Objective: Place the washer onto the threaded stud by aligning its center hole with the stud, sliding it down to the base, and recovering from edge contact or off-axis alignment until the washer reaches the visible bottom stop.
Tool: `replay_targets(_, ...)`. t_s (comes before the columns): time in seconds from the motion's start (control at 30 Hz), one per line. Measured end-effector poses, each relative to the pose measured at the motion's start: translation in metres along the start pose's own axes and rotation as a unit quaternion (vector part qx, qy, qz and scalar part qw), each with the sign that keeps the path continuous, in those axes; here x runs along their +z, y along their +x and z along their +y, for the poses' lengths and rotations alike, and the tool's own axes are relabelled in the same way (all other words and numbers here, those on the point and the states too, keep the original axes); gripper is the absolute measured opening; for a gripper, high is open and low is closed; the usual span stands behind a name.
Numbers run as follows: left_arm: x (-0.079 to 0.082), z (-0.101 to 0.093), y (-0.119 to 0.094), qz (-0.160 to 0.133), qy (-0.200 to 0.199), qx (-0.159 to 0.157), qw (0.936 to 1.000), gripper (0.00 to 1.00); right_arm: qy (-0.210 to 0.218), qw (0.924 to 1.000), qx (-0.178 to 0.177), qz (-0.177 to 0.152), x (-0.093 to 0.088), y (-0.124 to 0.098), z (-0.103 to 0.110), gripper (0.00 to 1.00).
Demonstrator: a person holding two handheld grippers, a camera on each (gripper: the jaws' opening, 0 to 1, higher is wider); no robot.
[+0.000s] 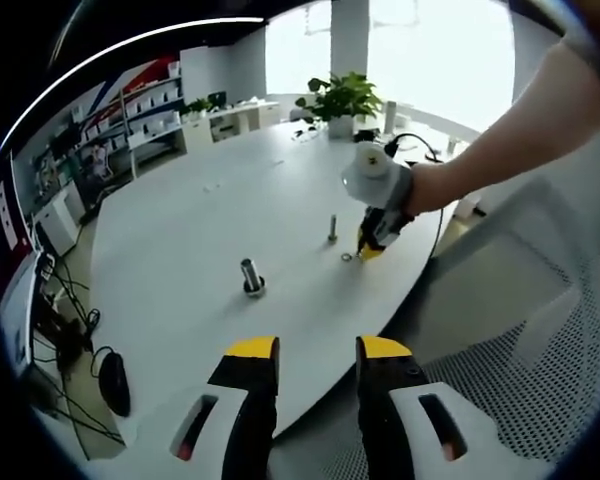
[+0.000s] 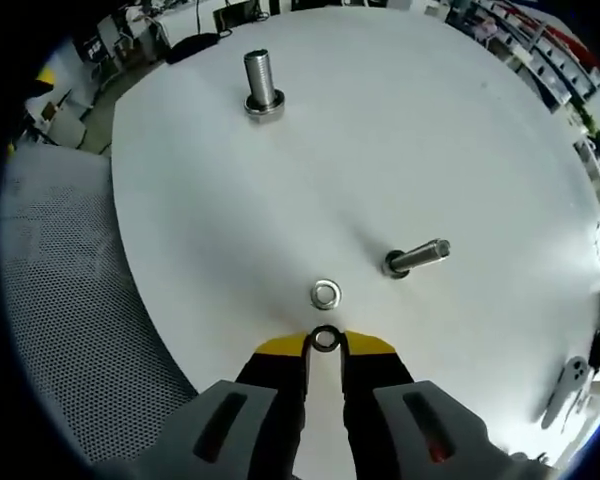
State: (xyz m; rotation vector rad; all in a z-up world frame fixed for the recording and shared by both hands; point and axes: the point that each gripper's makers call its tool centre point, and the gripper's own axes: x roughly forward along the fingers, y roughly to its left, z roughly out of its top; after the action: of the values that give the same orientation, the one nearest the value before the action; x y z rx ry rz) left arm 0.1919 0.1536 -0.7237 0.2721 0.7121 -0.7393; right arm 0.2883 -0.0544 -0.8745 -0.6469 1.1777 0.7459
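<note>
Right gripper view: a dark washer (image 2: 325,339) sits pinched between the yellow tips of the right hand-held gripper (image 2: 325,345), held just above the white table (image 2: 460,120). Just beyond the tips, a second, silver washer (image 2: 326,293) lies flat on the table. To its right stands a slim threaded stud (image 2: 418,257) on its base, leaning across the picture under the fisheye lens. A thicker threaded stud (image 2: 262,85) with a wide collar stands well apart, near the table's far side. A white mesh chair (image 2: 70,320) borders the table on the left.

Left gripper view: the left hand-held gripper (image 1: 315,350) hovers over the table's near edge, its jaws apart and holding nothing. Across the table, a person's hand (image 1: 435,185) brings the right hand-held gripper down beside the slim stud (image 1: 332,228); a small ring (image 1: 347,257), probably the silver washer, lies at its tips. A potted plant (image 1: 342,100) stands at the table's far end.
</note>
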Motion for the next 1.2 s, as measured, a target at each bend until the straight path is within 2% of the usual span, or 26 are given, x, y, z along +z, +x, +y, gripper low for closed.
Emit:
replay_targets(0.3,0.000,-0.001,0.001,0.001,0.001,-0.004,1.0000,0.29,0.010,0.9990,-0.020,-0.038,0.028,-0.024,-0.025,0.14)
replay_targets(0.4,-0.001,-0.001,0.001,0.003,-0.002,-0.005,1.0000,0.28,0.012,0.9968,-0.044,-0.065,0.040,-0.033,-0.037,0.14)
replay_targets(0.5,0.000,-0.002,0.001,0.002,-0.002,-0.007,1.0000,0.28,0.026,0.9968,-0.038,-0.066,0.040,-0.035,-0.038,0.14)
replay_targets(0.73,0.000,-0.002,0.002,0.005,-0.001,-0.010,0.9999,0.28,0.029,0.9950,-0.051,-0.080,0.041,-0.044,-0.047,0.14)
replay_targets(0.93,-0.001,-0.002,0.002,0.008,0.001,-0.009,0.9999,0.28,0.019,0.9905,-0.066,-0.119,0.056,-0.058,-0.050,0.14)
replay_targets(1.2,-0.003,0.000,0.002,0.009,-0.001,-0.002,1.0000,0.28,0.003,0.9915,-0.065,-0.112,0.061,-0.052,-0.049,0.14)
